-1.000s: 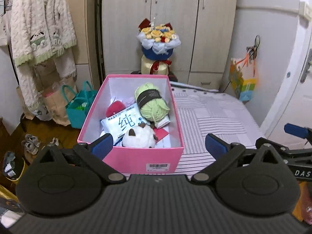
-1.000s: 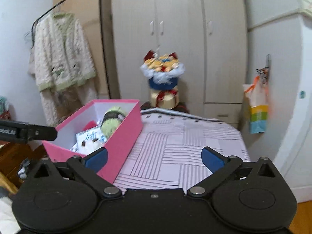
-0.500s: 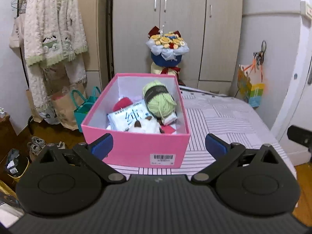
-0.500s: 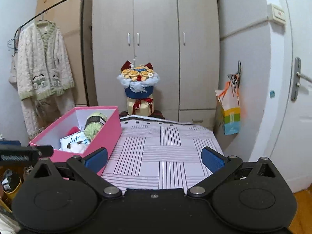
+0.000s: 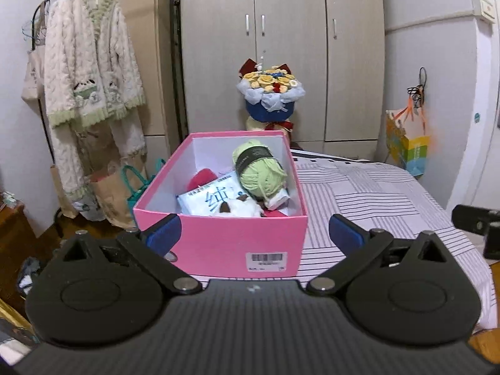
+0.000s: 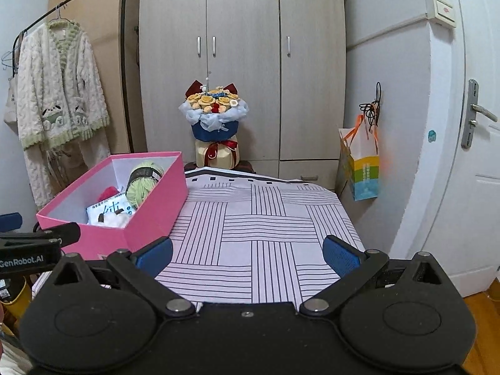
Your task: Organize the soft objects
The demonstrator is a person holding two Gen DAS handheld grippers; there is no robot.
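Observation:
A pink box (image 5: 218,243) (image 6: 150,209) stands on the striped bed cover, at its left side. Inside lie a green yarn ball (image 5: 259,168) (image 6: 142,181), a white tissue pack (image 5: 212,198) (image 6: 107,211), a white plush toy (image 5: 237,209) and something red (image 5: 203,178). My left gripper (image 5: 254,234) is open, held back from the box's near wall with nothing between its fingers. Over the bare striped cover, my right gripper (image 6: 248,251) is open and empty too. Part of the left gripper's body (image 6: 31,247) shows at the left edge of the right wrist view.
The striped bed cover (image 6: 265,228) spreads right of the box. Behind stand a grey wardrobe (image 6: 243,62) and a flower bouquet (image 6: 214,115). A cream cardigan (image 5: 90,72) hangs on a rack at left. A paper bag (image 6: 362,165) hangs on the right wall beside a white door (image 6: 468,156).
Both grippers have pulled back and lowered away from the box, which now looks further off. Both stay open and empty; the box's contents have not moved.

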